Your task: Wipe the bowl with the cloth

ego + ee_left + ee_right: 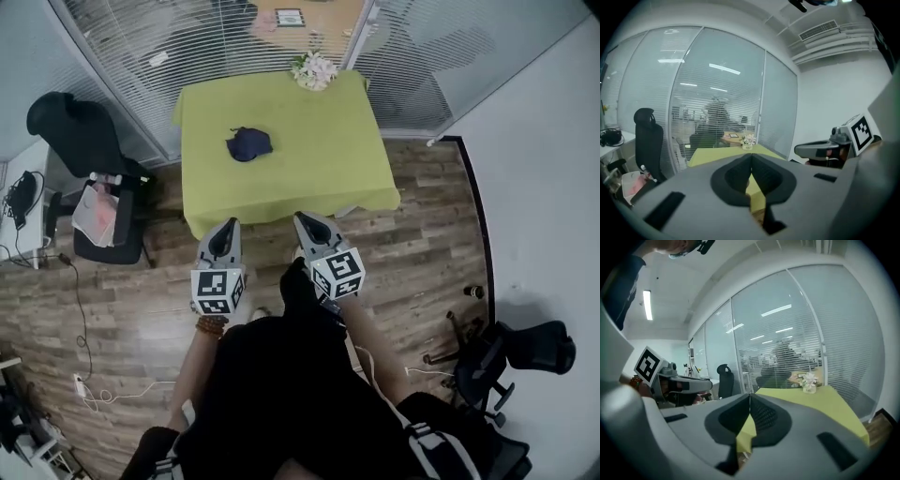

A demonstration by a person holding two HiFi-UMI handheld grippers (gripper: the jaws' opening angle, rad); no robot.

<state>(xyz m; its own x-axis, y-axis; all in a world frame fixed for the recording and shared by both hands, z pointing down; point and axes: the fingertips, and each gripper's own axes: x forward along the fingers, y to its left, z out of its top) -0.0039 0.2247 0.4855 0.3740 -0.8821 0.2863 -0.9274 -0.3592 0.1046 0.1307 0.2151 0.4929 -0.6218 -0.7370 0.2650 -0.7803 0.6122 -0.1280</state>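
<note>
A dark blue cloth (pixel 248 143) lies bunched on the green table (pixel 309 159), left of its middle. No bowl shows apart from it. Both grippers hang in front of the table's near edge, over the wooden floor. My left gripper (pixel 227 225) is shut with nothing between its jaws, and so is my right gripper (pixel 304 221). In the left gripper view the left gripper (pixel 751 158) has its pads pressed together and points at the table (pixel 717 153). The right gripper (pixel 749 398) looks the same in its own view, aimed at the table (pixel 811 400).
A vase of white flowers (pixel 314 70) stands at the table's far edge, against a glass wall with blinds (pixel 169 47). A black office chair (pixel 89 141) stands left of the table, another (pixel 506 352) at the right. Cables (pixel 80 309) trail on the floor.
</note>
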